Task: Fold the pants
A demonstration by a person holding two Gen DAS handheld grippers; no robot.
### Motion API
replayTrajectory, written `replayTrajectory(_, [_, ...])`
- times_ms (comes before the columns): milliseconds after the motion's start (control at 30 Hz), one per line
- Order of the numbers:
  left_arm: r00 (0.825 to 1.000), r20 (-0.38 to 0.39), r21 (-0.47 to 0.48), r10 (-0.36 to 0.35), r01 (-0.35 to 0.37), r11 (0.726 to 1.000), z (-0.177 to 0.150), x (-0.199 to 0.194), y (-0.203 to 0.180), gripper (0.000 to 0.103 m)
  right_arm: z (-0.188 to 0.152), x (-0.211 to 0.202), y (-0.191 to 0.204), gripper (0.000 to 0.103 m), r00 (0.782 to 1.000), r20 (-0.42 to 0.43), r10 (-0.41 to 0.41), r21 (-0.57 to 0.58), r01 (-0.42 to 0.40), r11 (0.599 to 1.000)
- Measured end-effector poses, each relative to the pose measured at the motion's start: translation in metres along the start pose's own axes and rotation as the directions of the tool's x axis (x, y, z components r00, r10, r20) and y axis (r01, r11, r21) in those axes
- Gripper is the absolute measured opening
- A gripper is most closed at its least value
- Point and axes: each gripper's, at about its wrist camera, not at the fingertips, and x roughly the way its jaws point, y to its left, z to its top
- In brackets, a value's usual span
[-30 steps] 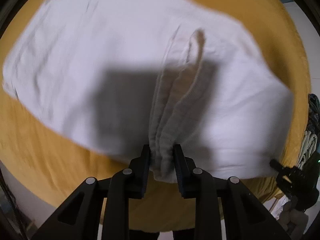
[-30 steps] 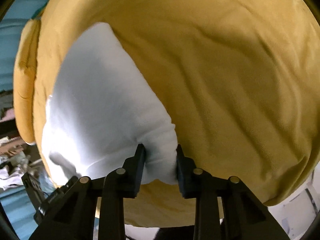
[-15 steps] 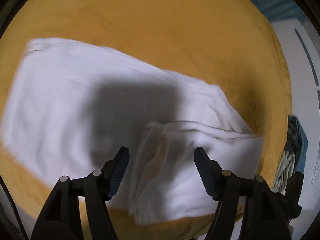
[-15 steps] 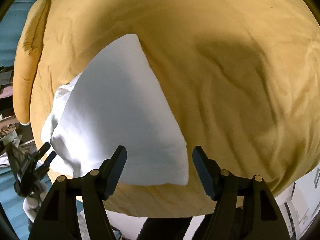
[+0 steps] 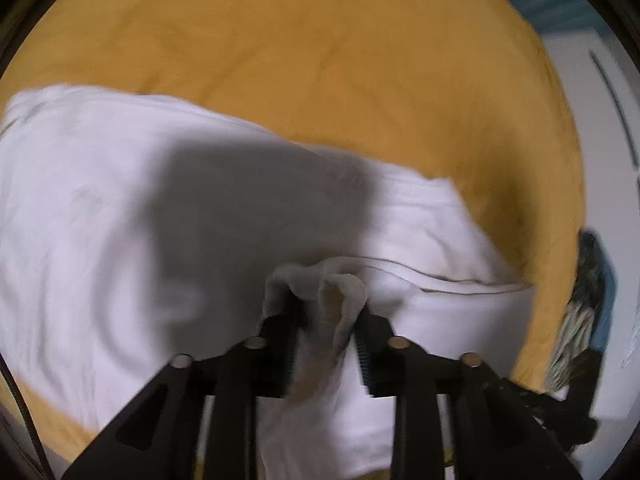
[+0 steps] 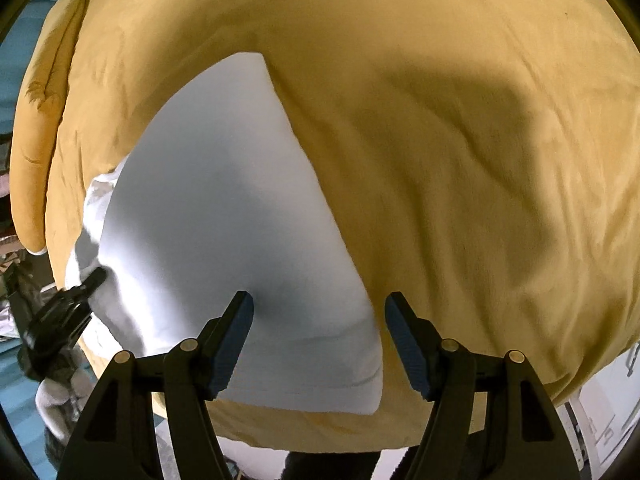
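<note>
Inspection: my left gripper (image 5: 326, 334) is clamped on a bunched hem of the white pants (image 6: 224, 216) lying near the yellow bedspread's (image 6: 460, 128) front edge, my right gripper (image 6: 318, 340) jaws apart w/ nothing held — risk: one-sided pull skews fold, drags layers off edge.

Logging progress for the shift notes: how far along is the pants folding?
Done: white pants lie doubled on the yellow cover. In hand: left tool pinches a bunched edge; right tool hangs open above the corner. Left: further folds and squaring up, probably.
</note>
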Motion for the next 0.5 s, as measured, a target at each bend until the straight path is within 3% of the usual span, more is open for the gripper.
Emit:
replayTrajectory(33, [0.999, 0.04, -0.027, -0.023, 0.025, 0.999, -0.009, -0.016, 0.003, 0.027, -0.001, -0.002, -0.002, 0.071, 1.0, 0.003, 0.005, -0.006, -0.005, 1.0])
replayTrajectory(100, [0.991, 0.131, -0.076, -0.012, 0.022, 0.997, -0.024, -0.044, 0.015, 0.046, -0.004, -0.009, 0.004, 0.071, 1.0, 0.026, 0.003, -0.03, -0.002, 1.0])
replayTrajectory(167, [0.973, 0.231, -0.141, 0.005, 0.028, 0.99, -0.043, -0.079, 0.042, 0.094, -0.006, -0.015, 0.009, 0.071, 0.999, 0.05, -0.012, -0.059, 0.015, 0.998])
replayTrajectory(200, [0.964, 0.266, -0.184, 0.018, 0.032, 0.982, -0.047, -0.096, 0.066, 0.103, -0.007, -0.017, 0.014, 0.071, 0.998, 0.06, -0.019, -0.073, 0.024, 0.997])
replayTrajectory(267, [0.947, 0.314, -0.309, 0.065, 0.037, 0.95, -0.053, -0.113, 0.11, 0.103, -0.008, -0.018, 0.022, 0.072, 0.997, 0.069, -0.023, -0.087, 0.029, 0.996])
replayTrajectory(333, [0.95, 0.303, -0.45, 0.077, 0.072, 0.89, -0.06, -0.108, 0.156, 0.103, -0.008, -0.015, 0.028, 0.073, 0.997, 0.07, -0.015, -0.083, 0.021, 0.996])
replayTrajectory(467, [0.934, 0.358, -0.664, 0.0, 0.255, 0.703, -0.069, -0.077, 0.233, 0.102, -0.006, -0.012, 0.035, 0.076, 0.997, 0.072, -0.024, -0.071, 0.03, 0.997])
replayTrajectory(500, [0.932, 0.362, -0.683, 0.0, 0.266, 0.681, -0.067, -0.071, 0.242, 0.101, -0.006, -0.011, 0.039, 0.077, 0.997, 0.073, -0.025, -0.07, 0.03, 0.997])
